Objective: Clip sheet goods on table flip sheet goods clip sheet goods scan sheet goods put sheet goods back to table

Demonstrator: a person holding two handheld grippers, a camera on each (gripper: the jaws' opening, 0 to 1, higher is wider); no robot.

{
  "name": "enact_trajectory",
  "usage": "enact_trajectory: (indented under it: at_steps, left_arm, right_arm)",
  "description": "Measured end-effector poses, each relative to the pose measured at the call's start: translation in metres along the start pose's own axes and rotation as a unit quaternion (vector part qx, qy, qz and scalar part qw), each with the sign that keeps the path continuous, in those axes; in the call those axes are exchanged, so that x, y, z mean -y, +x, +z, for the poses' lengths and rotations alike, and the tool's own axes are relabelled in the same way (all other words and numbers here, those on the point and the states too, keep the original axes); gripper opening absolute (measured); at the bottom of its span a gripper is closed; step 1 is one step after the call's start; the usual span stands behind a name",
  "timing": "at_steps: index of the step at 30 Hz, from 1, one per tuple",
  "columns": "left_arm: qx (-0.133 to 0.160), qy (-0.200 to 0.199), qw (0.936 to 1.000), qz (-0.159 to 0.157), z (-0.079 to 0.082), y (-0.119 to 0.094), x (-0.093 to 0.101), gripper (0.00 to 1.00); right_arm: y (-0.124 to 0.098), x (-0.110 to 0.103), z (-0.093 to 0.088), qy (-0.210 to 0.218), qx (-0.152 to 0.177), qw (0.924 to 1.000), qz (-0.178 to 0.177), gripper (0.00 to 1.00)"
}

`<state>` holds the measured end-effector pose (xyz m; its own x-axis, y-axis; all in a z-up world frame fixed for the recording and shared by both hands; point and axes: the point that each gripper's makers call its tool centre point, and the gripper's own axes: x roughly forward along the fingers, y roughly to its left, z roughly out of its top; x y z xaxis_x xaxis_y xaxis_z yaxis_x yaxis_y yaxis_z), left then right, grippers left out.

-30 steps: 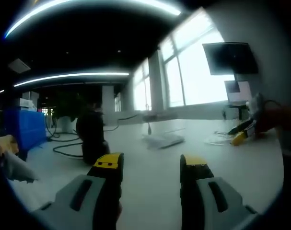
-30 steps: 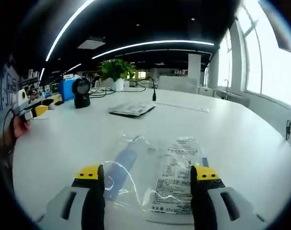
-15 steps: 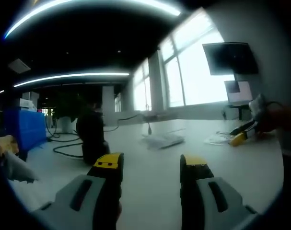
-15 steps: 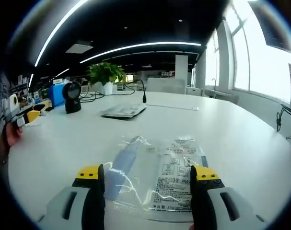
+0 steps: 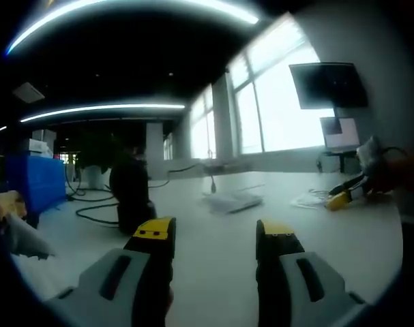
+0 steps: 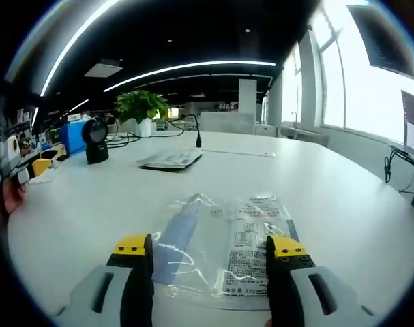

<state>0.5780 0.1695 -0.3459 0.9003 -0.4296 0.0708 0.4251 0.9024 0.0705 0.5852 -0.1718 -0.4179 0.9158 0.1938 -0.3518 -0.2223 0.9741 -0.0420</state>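
With both grippers' jaws apart and empty, the left gripper (image 5: 215, 235) hangs over bare counter (image 5: 213, 218) near a black scanner (image 5: 130, 193). Right gripper (image 6: 210, 245) straddles one clear bag (image 6: 220, 242) lying flat, blue item inside; a second flat packet (image 6: 169, 160) lies farther back.

White table (image 6: 343, 204): clear packet (image 6: 220, 248) at lower centre, flat pack (image 6: 170, 160) mid-left, black scanner (image 6: 95, 139) and plant (image 6: 140, 109) at upper left.

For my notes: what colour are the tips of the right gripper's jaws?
Yellow, on dark jaws; the right gripper shows them best in the right gripper view.
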Motion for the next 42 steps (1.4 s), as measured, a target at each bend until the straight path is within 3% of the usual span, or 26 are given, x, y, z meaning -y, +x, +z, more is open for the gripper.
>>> enact_trajectory:
  at_steps: [3,6,12,14,21,23,28,30,37,42]
  left_arm:
    - [-0.001,0.0,1.0,0.0,0.0,0.0,0.0,0.39]
    - [-0.001,0.001,1.0,0.001,-0.001,0.0,0.0,0.39]
    - [-0.001,0.002,1.0,0.001,0.0,0.0,-0.001,0.39]
    - [0.0,0.001,1.0,0.001,0.0,0.0,-0.001,0.39]
    - [0.0,0.002,1.0,0.001,0.0,0.0,-0.001,0.39]
    - [0.0,0.002,1.0,0.001,0.0,0.0,-0.001,0.39]
    - [-0.002,0.003,1.0,0.001,-0.001,0.0,-0.001,0.39]
    - [-0.002,0.003,1.0,0.001,-0.001,0.0,-0.001,0.39]
    - [-0.002,0.003,1.0,0.001,-0.001,0.001,-0.001,0.39]
    - [-0.002,0.003,1.0,0.001,-0.001,0.001,0.0,0.39]
  right_arm:
    - [-0.002,-0.002,0.008,-0.001,0.016,0.9998,0.012,0.6]
    - [-0.008,-0.007,0.028,0.039,0.057,0.997,0.033,0.57]
    - [-0.014,0.0,0.057,0.009,0.092,0.995,0.037,0.56]
    - [-0.019,0.008,0.069,-0.011,0.116,0.9929,0.023,0.49]
    - [-0.026,0.039,0.079,-0.028,0.138,0.989,-0.045,0.19]
    - [-0.027,0.043,0.08,-0.033,0.142,0.988,-0.051,0.13]
    - [-0.026,0.054,0.083,0.007,0.15,0.9873,-0.052,0.01]
    - [-0.024,0.057,0.083,0.008,0.147,0.9877,-0.052,0.01]
    - [-0.016,0.053,0.091,-0.027,0.139,0.9899,-0.016,0.23]
    - [-0.009,0.053,0.089,-0.045,0.122,0.9915,0.003,0.32]
